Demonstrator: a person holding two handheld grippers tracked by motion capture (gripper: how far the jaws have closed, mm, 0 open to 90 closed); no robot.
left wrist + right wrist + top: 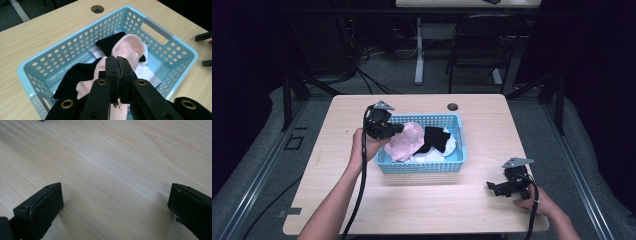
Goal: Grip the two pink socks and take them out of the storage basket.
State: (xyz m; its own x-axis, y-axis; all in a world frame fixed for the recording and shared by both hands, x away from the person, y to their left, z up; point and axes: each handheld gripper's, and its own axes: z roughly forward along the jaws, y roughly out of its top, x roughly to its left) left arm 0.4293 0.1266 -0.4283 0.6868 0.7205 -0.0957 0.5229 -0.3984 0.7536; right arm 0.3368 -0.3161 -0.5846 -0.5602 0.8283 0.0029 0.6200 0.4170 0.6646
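Dark surroundings are closing in around a light wooden desk [362, 200] with rounded corners; behind it a black folding chair [484, 45] is standing beside the white leg of another table [419, 55], and loose cables are lying on the grey floor. Near the desk's far edge a round cable hole [453, 106] is sitting in the top.

At the middle of the desk a light blue perforated plastic basket [422, 167] is resting, its long sides running parallel to the near edge. Inside it, a black cloth piece [437, 137] and some white cloth [427, 158] are lying toward the right half. Bare wood is stretching wide to the left of the basket and along the whole near edge, so both hands are having plenty of free space there; the strip between the basket and the far edge is narrower.

I am holding my left gripper [401, 128] over the basket's left end, its jaws pinched tight on a soft pink sock [130, 48], which is hanging up out of the basket against the black cloth. In the left gripper view the jaws are meeting with pink fabric caught between them.

My right gripper [493, 187] is resting low by the desk's near right corner, well apart from the basket, its jaws standing wide over bare wood and gripping nothing.
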